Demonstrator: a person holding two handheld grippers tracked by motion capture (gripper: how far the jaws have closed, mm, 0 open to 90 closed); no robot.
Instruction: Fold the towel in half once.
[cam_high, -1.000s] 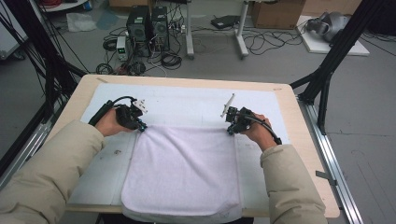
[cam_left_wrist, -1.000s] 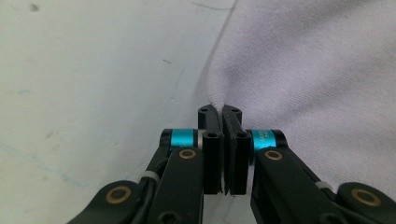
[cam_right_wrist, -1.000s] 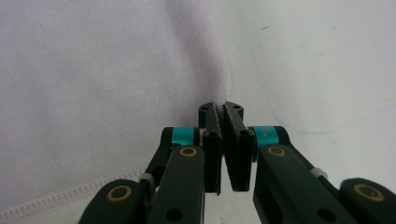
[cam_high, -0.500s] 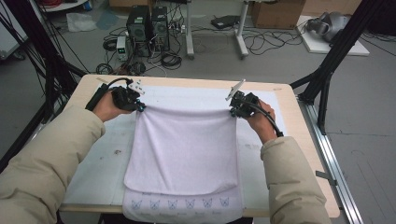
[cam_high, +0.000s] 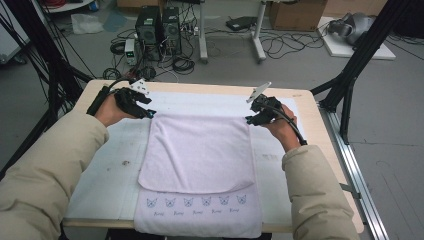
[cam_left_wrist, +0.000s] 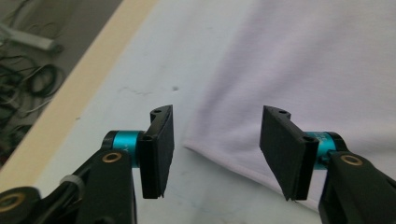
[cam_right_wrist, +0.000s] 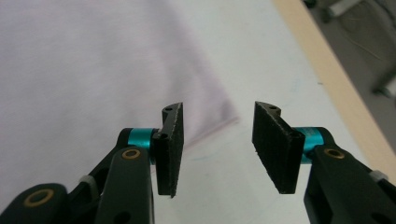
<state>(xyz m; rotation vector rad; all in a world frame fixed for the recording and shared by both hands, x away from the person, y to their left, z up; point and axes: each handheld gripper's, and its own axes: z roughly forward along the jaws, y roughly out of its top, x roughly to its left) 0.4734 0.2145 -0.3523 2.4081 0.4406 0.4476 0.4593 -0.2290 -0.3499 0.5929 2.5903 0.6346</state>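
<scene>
Legible text, my check: none. I see a row of six small blue motifs with tiny captions along the towel's (cam_high: 200, 220) near edge, at the tabletop's (cam_high: 310, 107) front edge; too small to read.

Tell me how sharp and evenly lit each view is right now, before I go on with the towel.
High view: even, soft light, no glare, mild wide-angle bend at the edges; the towel reads clearly. Left gripper view: the left tool is crisp, the towel corner behind it softer, the floor cables blurred. Right gripper view: the right tool is sharp, the towel a pale, nearly textureless wash.
</scene>
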